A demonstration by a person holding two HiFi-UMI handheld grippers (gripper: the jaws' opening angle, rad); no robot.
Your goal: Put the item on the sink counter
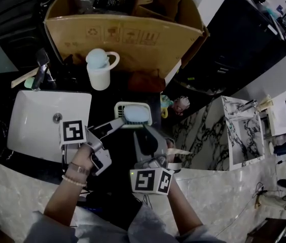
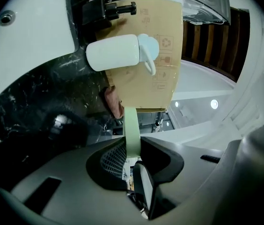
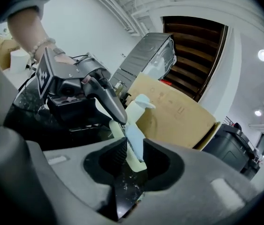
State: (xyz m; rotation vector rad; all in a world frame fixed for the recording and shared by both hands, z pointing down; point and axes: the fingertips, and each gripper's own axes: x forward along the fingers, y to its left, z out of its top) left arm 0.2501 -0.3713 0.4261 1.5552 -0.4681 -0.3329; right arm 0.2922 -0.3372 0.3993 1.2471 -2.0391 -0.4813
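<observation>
Grey plastic jaws of the left gripper are closed on the thin rim of a pale green plastic soap dish; the rim stands edge-on between the ribbed pads and is pinched there. The right gripper has its jaws parted. The near edge of the same dish and the pale blue soap bar lying in it stand between the pads, with no pressure evident.

Location of item: the dish is over the black marbled stone counter, just right of the white rectangular sink basin. Whether its base is down on the stone or just clear of it cannot be settled.

Surroundings: a white handled mug with a pale blue top stands upright beyond the sink's far right corner. A brown cardboard box sits behind it, further from the sink.

Handling assessment:
- The dish is judged light, stiff and thin-walled, and not fragile, though the smooth plastic is likely slick if wet.
- The soap appears to lie loose in the tray and would slide or tip out on any tilt, so the dish should be kept level.
- The soundest hold is the rim along one side, pinched as the left gripper has it.
- A grip on the soap itself would be unreliable
</observation>
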